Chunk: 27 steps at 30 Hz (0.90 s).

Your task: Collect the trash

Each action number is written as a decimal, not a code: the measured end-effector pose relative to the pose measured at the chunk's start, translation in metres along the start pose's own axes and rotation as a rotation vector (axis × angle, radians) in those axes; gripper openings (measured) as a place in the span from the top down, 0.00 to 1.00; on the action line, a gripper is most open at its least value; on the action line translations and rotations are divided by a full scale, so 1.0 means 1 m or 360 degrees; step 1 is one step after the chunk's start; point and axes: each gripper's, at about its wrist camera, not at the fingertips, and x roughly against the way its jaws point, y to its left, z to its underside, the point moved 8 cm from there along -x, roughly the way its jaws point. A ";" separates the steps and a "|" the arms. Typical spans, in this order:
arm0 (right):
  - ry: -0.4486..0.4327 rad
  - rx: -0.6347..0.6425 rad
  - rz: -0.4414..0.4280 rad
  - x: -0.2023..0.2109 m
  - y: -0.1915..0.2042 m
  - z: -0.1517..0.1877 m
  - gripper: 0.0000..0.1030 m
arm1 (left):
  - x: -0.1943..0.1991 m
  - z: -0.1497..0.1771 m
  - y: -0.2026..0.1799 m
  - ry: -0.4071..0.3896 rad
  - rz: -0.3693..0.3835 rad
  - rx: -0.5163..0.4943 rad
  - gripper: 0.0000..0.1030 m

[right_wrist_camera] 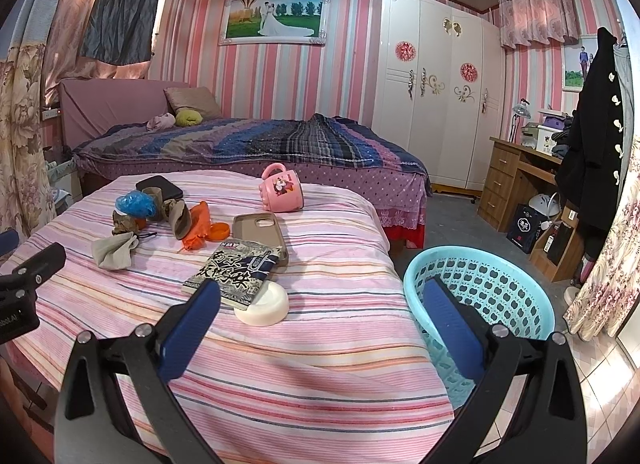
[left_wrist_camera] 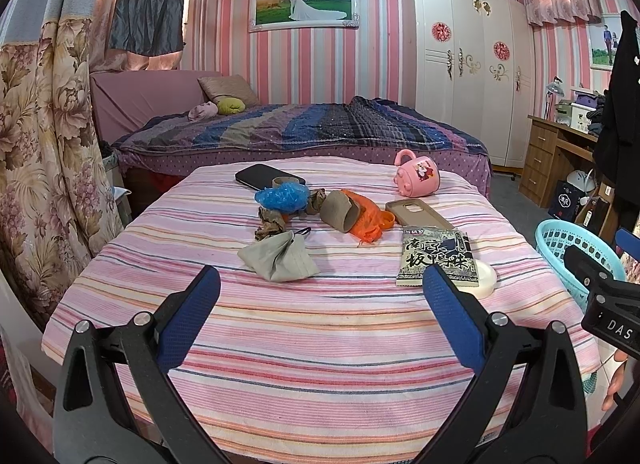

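left tool [left_wrist_camera: 320, 280]: blue-padded fingers spread wide, nothing between them, hovering over the near part of the tabletop.
right tool [right_wrist_camera: 322, 296]: fingers also spread wide, empty; left finger over the tabletop edge, right finger in front of the basket.
tabletop [left_wrist_camera: 320, 344]: covered with a pink striped cloth, a bed behind it.
trash cluster: mid-tabletop, far from both tools. Crumpled blue plastic wad [left_wrist_camera: 282, 196], crumpled brown paper scrap [left_wrist_camera: 272, 223], brown cardboard tube [left_wrist_camera: 340, 209] lying on its side, orange mesh net [left_wrist_camera: 366, 219] touching the tube, grey-beige crumpled cloth pouch [left_wrist_camera: 280, 258] nearest the left tool.
snack packet: flat black-and-white printed packet [right_wrist_camera: 236, 272], right side of the tabletop, near edge resting on the white round soap-like disc [right_wrist_camera: 264, 310].
non-trash nearby: black phone [left_wrist_camera: 264, 175] behind the blue wad, tan phone case [right_wrist_camera: 260, 232] just behind the packet, pink cartoon mug [right_wrist_camera: 282, 187] on its side at the far right.
basket: light blue perforated plastic basket [right_wrist_camera: 500, 284], beside the tabletop on its right; what I can see of the inside looks empty.
person: fingertips [left_wrist_camera: 616, 380] visible at the right edge of the left wrist view, behind the other tool's body.
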 end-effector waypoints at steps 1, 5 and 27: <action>-0.0001 -0.0001 -0.0001 0.000 0.000 0.000 0.04 | 0.000 0.000 0.000 0.0000 0.0000 -0.0001 0.05; 0.0000 -0.0002 -0.0001 0.000 -0.001 0.000 0.04 | 0.000 0.000 0.000 0.0000 -0.0001 -0.0001 0.05; 0.0023 -0.0017 -0.0001 -0.004 -0.003 0.005 0.04 | -0.006 0.006 0.004 0.0009 -0.0007 -0.0006 0.05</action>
